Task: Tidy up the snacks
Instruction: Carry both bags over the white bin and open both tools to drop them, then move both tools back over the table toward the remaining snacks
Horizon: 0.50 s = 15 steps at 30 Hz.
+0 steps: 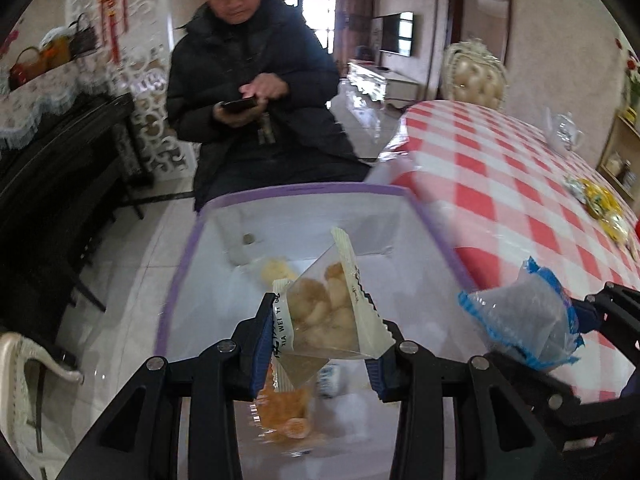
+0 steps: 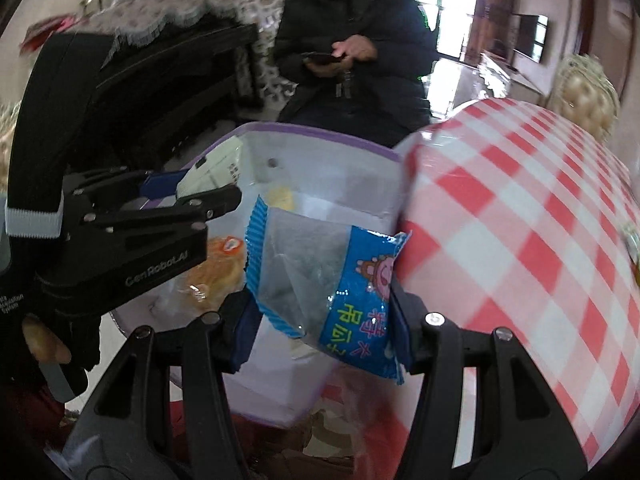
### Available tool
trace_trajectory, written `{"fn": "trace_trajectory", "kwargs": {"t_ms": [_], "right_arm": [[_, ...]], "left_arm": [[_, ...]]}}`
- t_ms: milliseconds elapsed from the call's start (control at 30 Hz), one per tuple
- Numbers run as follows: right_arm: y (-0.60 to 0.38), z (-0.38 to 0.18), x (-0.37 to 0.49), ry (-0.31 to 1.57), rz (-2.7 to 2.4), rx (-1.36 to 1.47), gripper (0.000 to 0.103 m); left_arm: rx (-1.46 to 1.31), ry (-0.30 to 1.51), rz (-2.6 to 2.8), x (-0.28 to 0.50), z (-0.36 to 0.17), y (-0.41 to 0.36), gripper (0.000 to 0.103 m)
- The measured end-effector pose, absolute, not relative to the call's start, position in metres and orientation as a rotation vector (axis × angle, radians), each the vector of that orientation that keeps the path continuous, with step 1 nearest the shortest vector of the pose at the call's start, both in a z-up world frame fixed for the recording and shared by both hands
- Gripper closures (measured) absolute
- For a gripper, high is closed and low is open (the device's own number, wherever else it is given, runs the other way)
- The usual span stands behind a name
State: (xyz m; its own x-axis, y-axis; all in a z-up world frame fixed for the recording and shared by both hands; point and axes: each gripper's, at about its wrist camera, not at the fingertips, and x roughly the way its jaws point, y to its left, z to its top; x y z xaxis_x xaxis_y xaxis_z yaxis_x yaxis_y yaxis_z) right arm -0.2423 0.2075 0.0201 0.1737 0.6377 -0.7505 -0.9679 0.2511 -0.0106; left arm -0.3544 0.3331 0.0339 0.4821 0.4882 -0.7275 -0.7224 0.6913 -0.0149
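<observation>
- Left gripper (image 1: 320, 344): we see its jaws closed on a white-edged snack packet (image 1: 328, 312) of pale puffs, held above the open purple-rimmed storage box (image 1: 304, 192).
- Right gripper (image 2: 324, 320): its jaws pinch a blue snack packet (image 2: 320, 280) by its sides, hanging at the box's edge next to the checked surface (image 2: 520, 240).
- Box contents: an orange snack (image 1: 284, 416) and a small yellow one (image 1: 276, 270) already lie inside; more snacks (image 1: 600, 204) wait far along the surface.
- Step, as we judge it: dropping both packets into the box. We would bring each packet fully inside the rim before letting go, the blue one especially, since it sits close to the wall.
- Pose: both grippers slope downward toward the box, side by side, the left one showing at the left of the right wrist view.
</observation>
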Motion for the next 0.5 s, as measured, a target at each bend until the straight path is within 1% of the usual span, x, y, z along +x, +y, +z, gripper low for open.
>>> {"fn": "trace_trajectory", "kwargs": {"t_ms": [200, 233, 267, 300, 333, 367, 433, 500], "right_arm": [[0.225, 0.007, -0.255, 0.737, 1.262, -0.61, 0.043], [0.227, 0.005, -0.256, 0.75, 1.274, -0.614, 0.041], [0.229, 0.003, -0.255, 0.765, 1.283, -0.615, 0.035], [0.23, 0.002, -0.254, 0.771, 1.28, -0.617, 0.031], [0.229, 0.002, -0.253, 0.765, 1.269, -0.62, 0.025], [0.227, 0.003, -0.252, 0.752, 1.258, -0.615, 0.022], [0.224, 0.008, -0.246, 0.731, 1.237, -0.602, 0.02], [0.217, 0.013, -0.235, 0.717, 1.201, -0.58, 0.02]], "left_arm": [[-0.364, 0.777, 0.798, -0.369, 0.025, 0.347, 0.062], [-0.366, 0.782, 0.809, -0.37, 0.024, 0.349, 0.061], [-0.366, 0.787, 0.82, -0.37, 0.023, 0.35, 0.06], [-0.365, 0.796, 0.842, -0.371, 0.022, 0.351, 0.055], [-0.367, 0.799, 0.855, -0.371, 0.022, 0.352, 0.044], [-0.371, 0.795, 0.866, -0.371, 0.023, 0.353, 0.033], [-0.372, 0.779, 0.883, -0.369, 0.027, 0.353, 0.025], [-0.361, 0.772, 0.877, -0.361, 0.03, 0.349, 0.024]]}}
